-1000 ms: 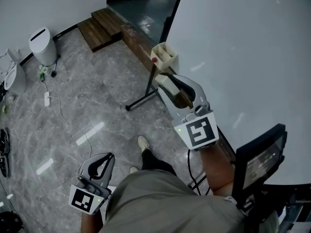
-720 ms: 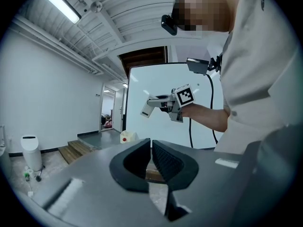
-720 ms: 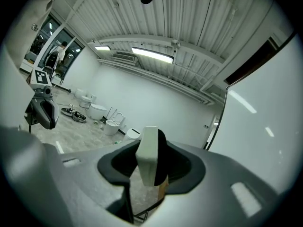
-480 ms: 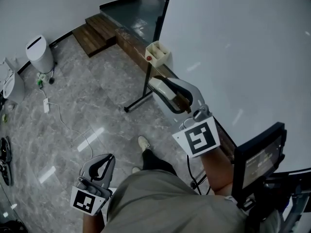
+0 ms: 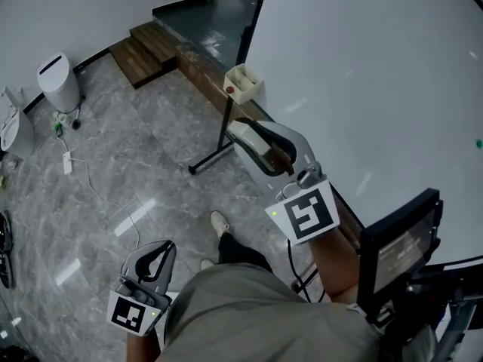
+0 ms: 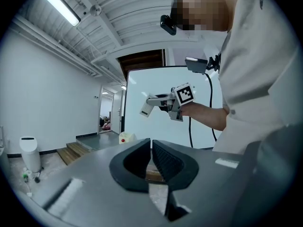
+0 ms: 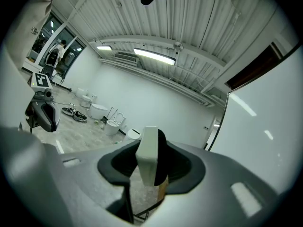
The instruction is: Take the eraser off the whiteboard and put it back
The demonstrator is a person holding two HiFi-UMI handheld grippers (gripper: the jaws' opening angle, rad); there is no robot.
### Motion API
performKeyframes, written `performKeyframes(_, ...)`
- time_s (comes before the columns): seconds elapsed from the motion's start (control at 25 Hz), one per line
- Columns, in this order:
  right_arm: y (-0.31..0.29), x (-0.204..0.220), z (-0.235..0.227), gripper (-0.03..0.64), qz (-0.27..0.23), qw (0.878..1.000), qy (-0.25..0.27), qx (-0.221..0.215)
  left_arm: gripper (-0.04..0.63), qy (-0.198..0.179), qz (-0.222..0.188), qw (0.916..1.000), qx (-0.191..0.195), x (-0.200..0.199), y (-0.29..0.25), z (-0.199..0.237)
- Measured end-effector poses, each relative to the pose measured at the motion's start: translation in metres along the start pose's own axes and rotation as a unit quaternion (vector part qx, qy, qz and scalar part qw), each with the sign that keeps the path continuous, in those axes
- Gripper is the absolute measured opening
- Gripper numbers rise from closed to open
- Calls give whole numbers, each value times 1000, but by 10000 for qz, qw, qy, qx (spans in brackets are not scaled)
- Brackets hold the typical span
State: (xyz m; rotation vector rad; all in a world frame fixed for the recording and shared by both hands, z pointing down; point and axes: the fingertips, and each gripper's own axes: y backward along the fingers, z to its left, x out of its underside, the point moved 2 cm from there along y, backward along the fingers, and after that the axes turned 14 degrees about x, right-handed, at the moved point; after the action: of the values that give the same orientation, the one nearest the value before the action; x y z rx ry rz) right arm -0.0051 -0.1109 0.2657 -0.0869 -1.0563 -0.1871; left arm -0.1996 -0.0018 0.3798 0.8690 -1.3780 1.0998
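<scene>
I see eraser [image 7: 147,148] edge-on only; far end buried between jaws of right gripper [image 7: 150,161]. Head view: whiteboard [image 5: 362,74] cut off at top and right edges. Wooden ledge [image 5: 202,60] partly hidden behind right gripper and arm. Red item in holder [image 5: 243,84] too small for me to name. White fixture [image 5: 9,133] clipped by left edge.

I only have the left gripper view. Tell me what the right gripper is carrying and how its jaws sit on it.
Observer: The right gripper has the eraser clamped between its jaws, pale back on one side and dark felt on the other.
Operator: Report its gap to the board.
Observer: In the head view the eraser looks clear of the whiteboard, held out beside the wooden ledge along its foot.
</scene>
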Motion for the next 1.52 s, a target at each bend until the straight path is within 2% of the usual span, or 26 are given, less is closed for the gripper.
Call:
performKeyframes(0.8,-28,7,-3,153,171,9998,-59,30,9,29,-88,9999,-77,-10,12,14)
performKeyframes(1.12,-87,65,-36,153,379,9991,-149,77,9,78,64,9998,-182,-6,-28,56)
performKeyframes(1.28,-126,94,-63,153,494,9986,-206,46,9,94,99,9997,-203,-14,-64,83)
performKeyframes(1.52,-139,112,-64,153,607,9981,-110,69,9,53,119,9998,-180,-18,-67,88)
